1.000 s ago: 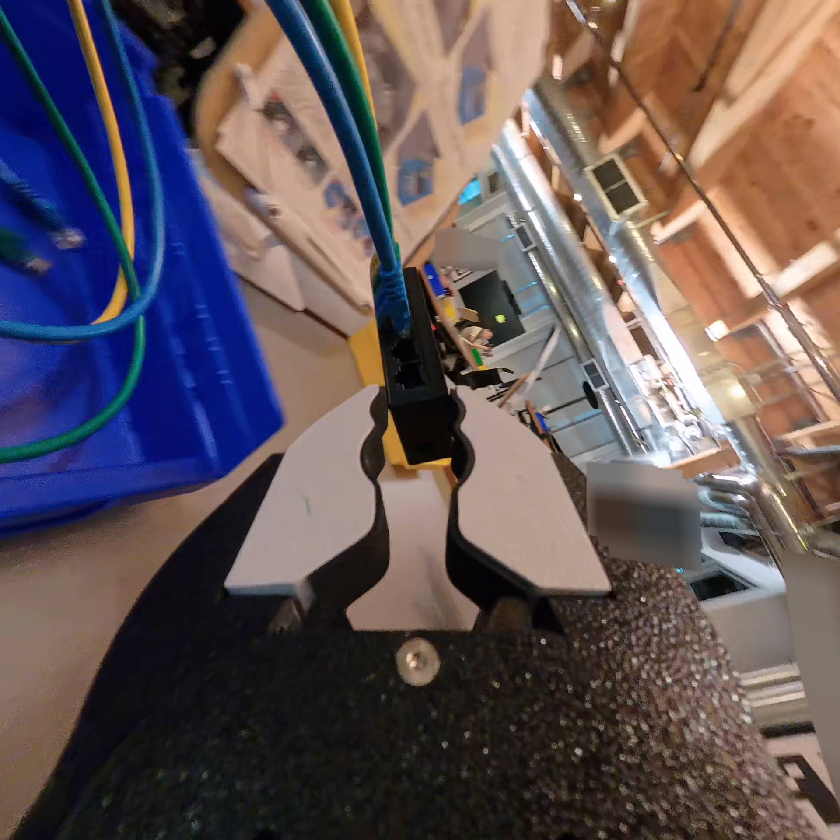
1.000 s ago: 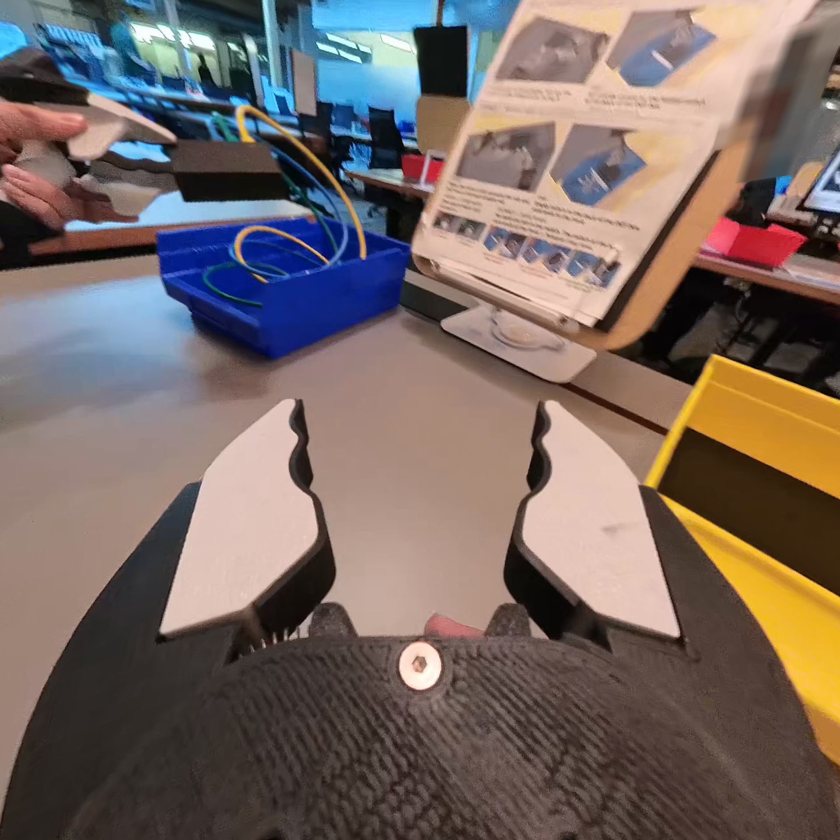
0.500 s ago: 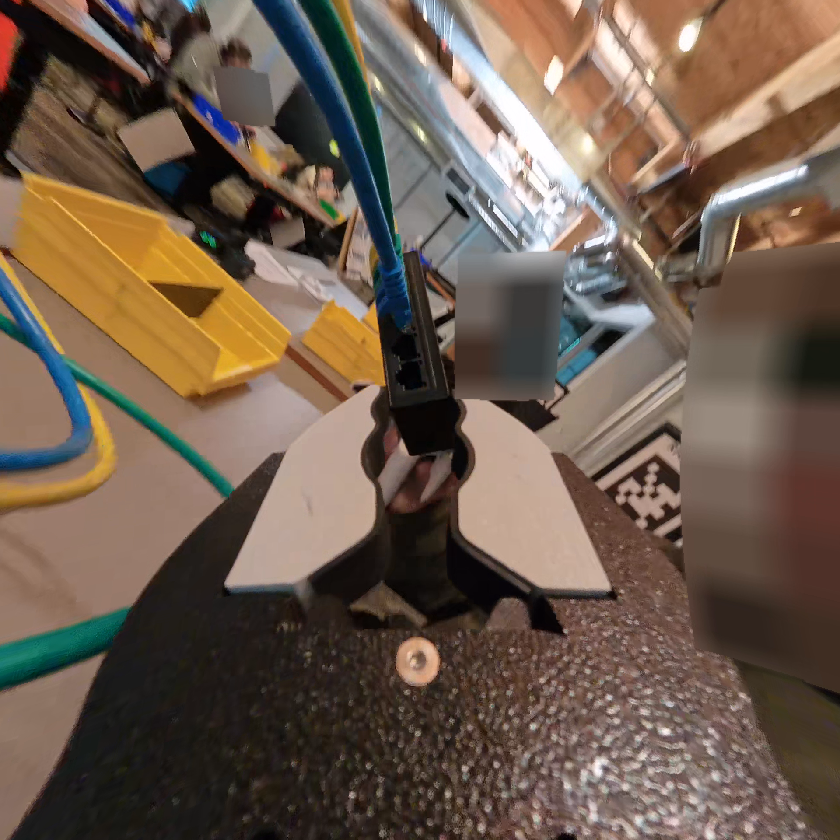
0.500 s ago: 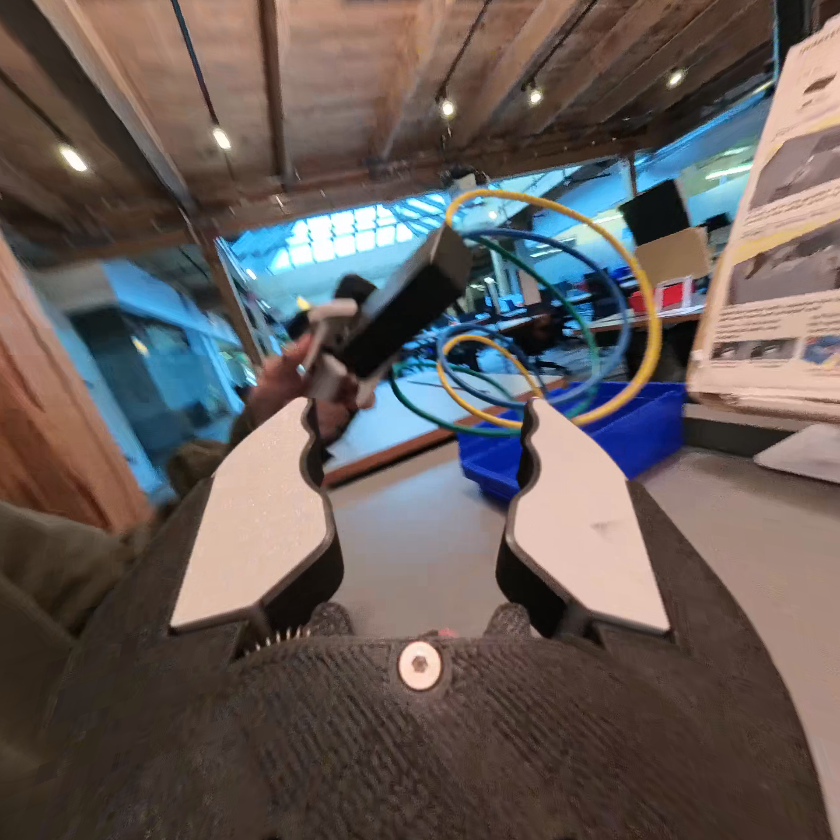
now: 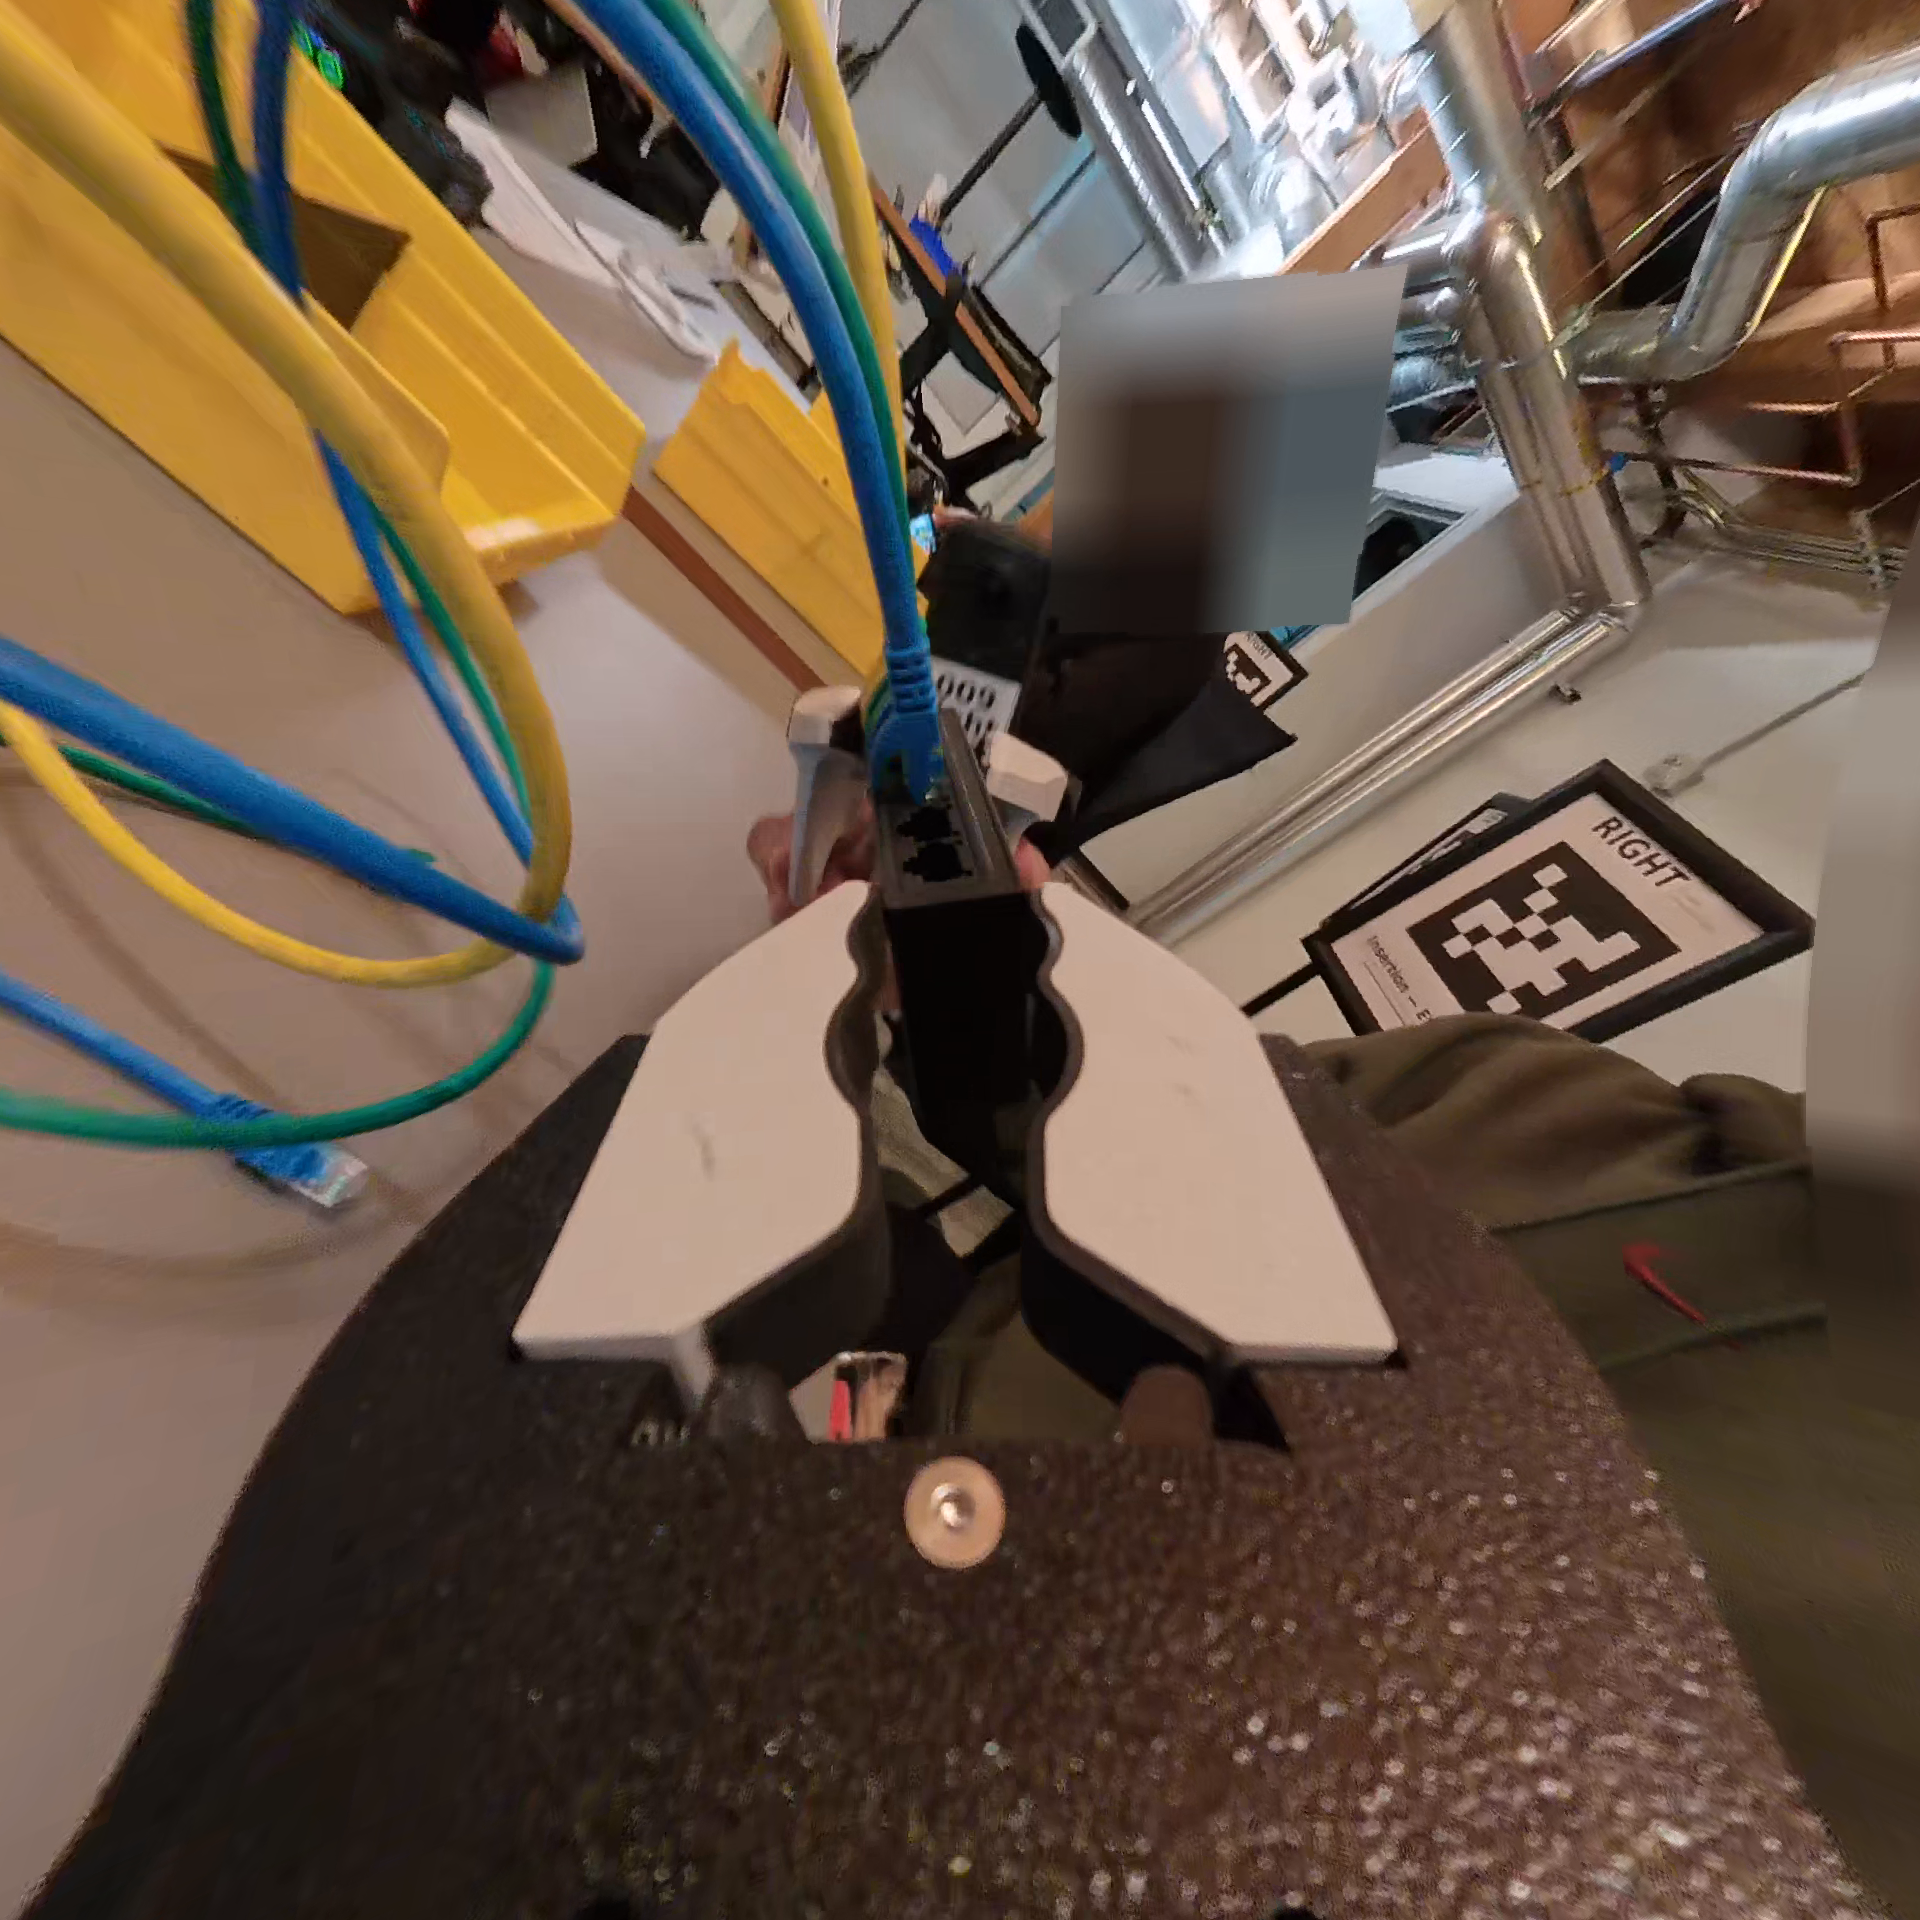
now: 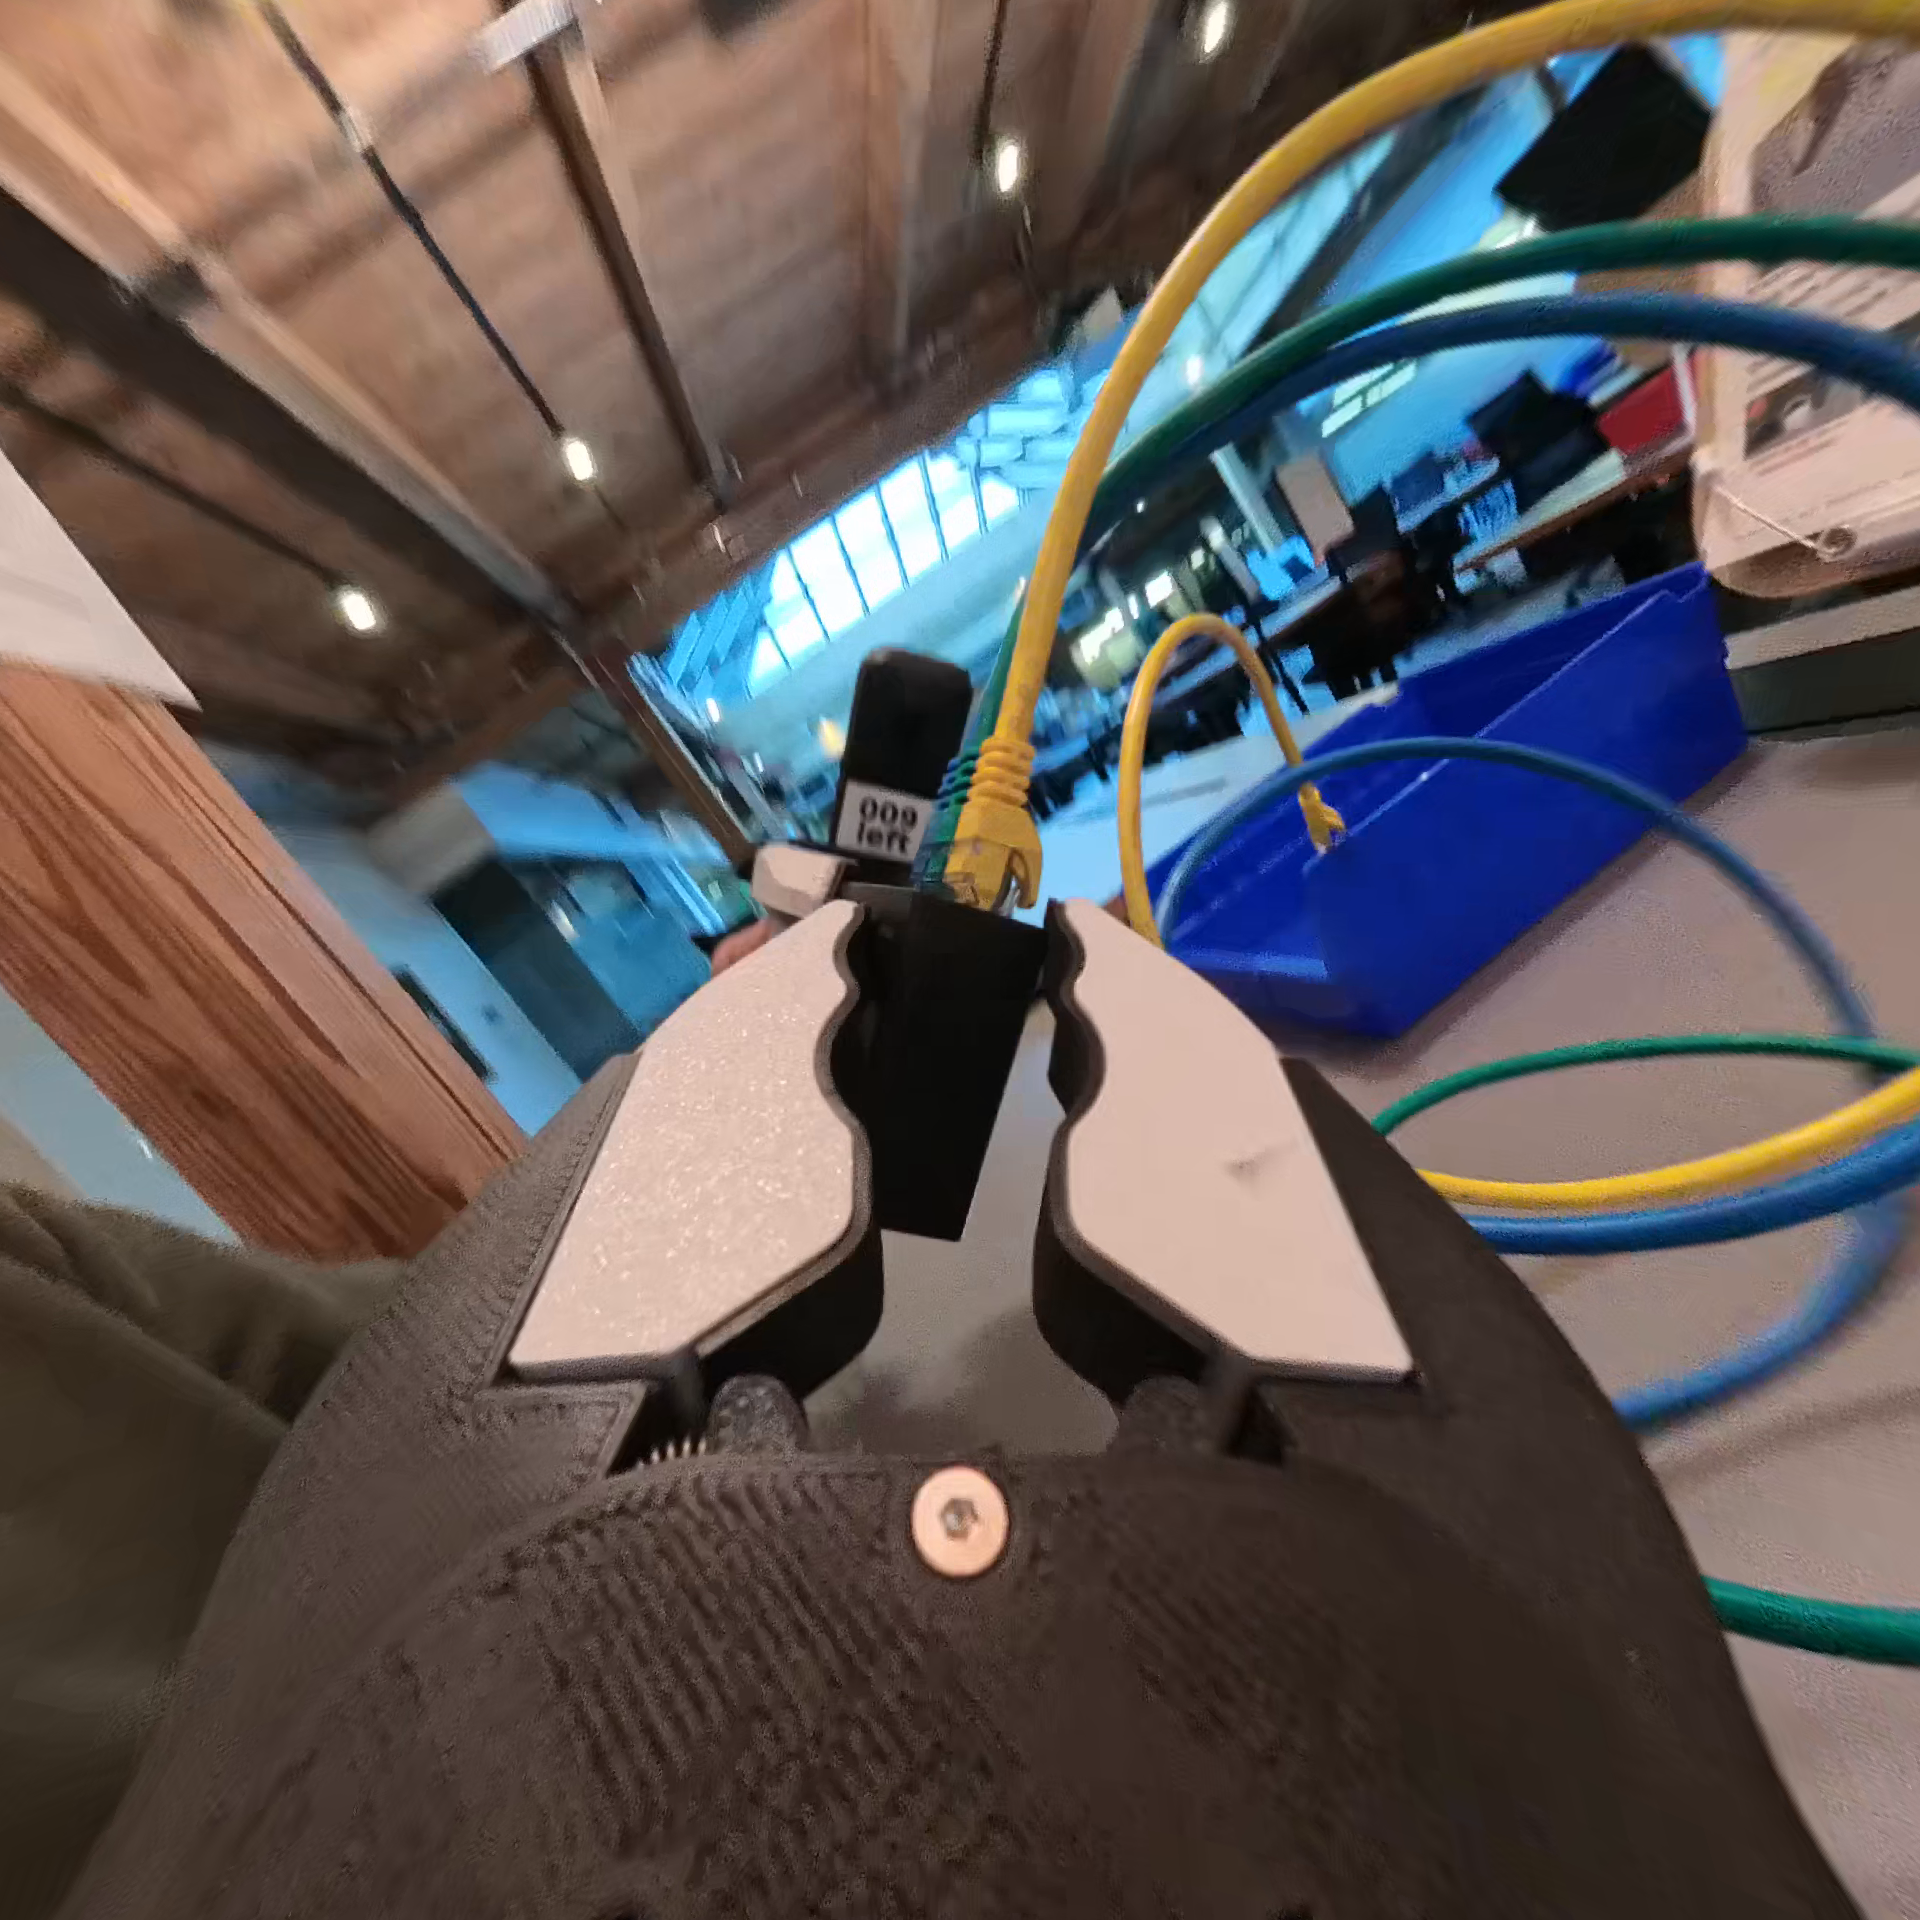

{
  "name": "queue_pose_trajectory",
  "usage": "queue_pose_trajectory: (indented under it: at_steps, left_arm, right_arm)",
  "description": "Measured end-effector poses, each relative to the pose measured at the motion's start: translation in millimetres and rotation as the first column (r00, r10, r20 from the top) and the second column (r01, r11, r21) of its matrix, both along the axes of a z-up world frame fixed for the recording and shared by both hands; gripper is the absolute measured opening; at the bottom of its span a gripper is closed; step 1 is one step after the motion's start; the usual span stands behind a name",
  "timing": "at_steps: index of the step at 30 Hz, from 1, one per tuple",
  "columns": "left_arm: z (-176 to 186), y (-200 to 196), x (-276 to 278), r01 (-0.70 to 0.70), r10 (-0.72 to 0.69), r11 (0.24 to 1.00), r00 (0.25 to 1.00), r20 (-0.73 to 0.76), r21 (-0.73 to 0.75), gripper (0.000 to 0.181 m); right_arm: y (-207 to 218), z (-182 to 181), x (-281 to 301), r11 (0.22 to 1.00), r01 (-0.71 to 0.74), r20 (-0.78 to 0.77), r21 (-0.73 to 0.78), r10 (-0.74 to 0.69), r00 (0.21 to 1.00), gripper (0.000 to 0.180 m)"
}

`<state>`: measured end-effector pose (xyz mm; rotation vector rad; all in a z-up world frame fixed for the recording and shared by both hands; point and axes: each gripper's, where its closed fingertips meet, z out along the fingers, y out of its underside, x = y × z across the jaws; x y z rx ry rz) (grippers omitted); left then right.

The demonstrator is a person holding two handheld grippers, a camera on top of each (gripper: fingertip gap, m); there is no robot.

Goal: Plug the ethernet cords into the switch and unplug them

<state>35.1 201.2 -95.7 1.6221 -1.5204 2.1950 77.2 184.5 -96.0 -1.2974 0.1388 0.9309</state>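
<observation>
A black switch (image 5: 951,966) is held off the table between both grippers. My left gripper (image 5: 951,914) is shut on one end. My right gripper (image 6: 951,925) is shut on the other end (image 6: 935,1049); its fingertips (image 5: 1023,774) show beyond the switch in the left wrist view. A blue cord (image 5: 904,707), a green cord (image 6: 1351,312) and a yellow cord (image 6: 992,831) are plugged into the switch and loop out to the table. Two near ports (image 5: 930,847) are empty. A loose blue plug (image 5: 301,1174) lies on the table.
Yellow bins (image 5: 312,364) stand on the table. A blue bin (image 6: 1507,831) sits behind the cord loops, with a loose yellow plug (image 6: 1320,821) over it. A framed marker board (image 5: 1538,925), a document stand (image 6: 1818,312) and a person's olive sleeve (image 5: 1558,1143) are close by.
My right gripper rose from over the table, came to the switch and closed on its free end. My left gripper swung round with the switch, dragging the cords out of the blue bin.
</observation>
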Motion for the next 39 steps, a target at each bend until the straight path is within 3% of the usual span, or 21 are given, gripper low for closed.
queue_pose_trajectory:
  at_steps: [5, 7, 12, 16, 19, 22, 24, 30, 33, 35, 39]
  left_arm:
    - [1, 22, 16, -0.289, 0.275, 0.956, 0.943, 0.187, 0.052, 0.026]
    - [-2, 21, 12, -0.367, 0.358, 0.930, 0.903, 0.237, -0.006, 0.042]
    - [-51, -11, 9, -0.413, 0.427, 0.903, 0.892, 0.149, -0.118, 0.060]
    - [-47, -41, 17, -0.291, 0.334, 0.922, 0.932, 0.142, -0.256, 0.063]
    - [-25, -40, 24, -0.303, 0.362, 0.911, 0.913, 0.189, -0.281, 0.063]
    - [6, -45, 23, -0.246, 0.333, 0.923, 0.897, 0.291, -0.296, 0.044]
    - [23, -53, 24, -0.218, 0.300, 0.941, 0.892, 0.337, -0.260, 0.030]
    - [55, -60, 31, -0.150, 0.180, 0.982, 0.925, 0.334, -0.113, 0.029]
    - [62, -56, 37, -0.094, 0.110, 0.993, 0.958, 0.264, -0.072, 0.029]
    - [59, -46, 41, -0.060, 0.072, 0.996, 0.978, 0.196, -0.064, 0.029]
    - [36, -34, 43, 0.092, -0.089, 0.993, 0.995, 0.046, -0.070, 0.029]
  right_arm:
    - [6, -4, 20, 0.991, 0.124, -0.269, 0.056, -0.104, 0.958, 0.030]
    - [3, -4, 30, 0.984, 0.164, -0.329, 0.066, -0.134, 0.935, 0.029]
    - [-2, -4, 41, 0.963, 0.252, -0.373, 0.091, -0.202, 0.906, 0.029]
    - [-2, 0, 28, 0.959, 0.258, -0.344, 0.116, -0.205, 0.916, 0.029]
    - [-7, 18, 10, 0.962, 0.210, -0.284, 0.172, -0.156, 0.946, 0.029]
    - [-16, 37, 3, 0.944, 0.238, -0.259, 0.230, -0.176, 0.950, 0.029]
    - [-26, 50, 5, 0.923, 0.265, -0.272, 0.280, -0.189, 0.944, 0.029]
    - [-43, 73, 12, 0.896, 0.303, -0.214, 0.325, -0.243, 0.946, 0.029]
    - [-47, 77, 19, 0.920, 0.240, -0.178, 0.310, -0.191, 0.965, 0.032]
    - [-44, 71, 35, 0.942, 0.239, -0.141, 0.234, -0.210, 0.967, 0.049]
    - [-42, 49, 47, 0.991, 0.121, -0.048, 0.062, -0.118, 0.992, 0.044]
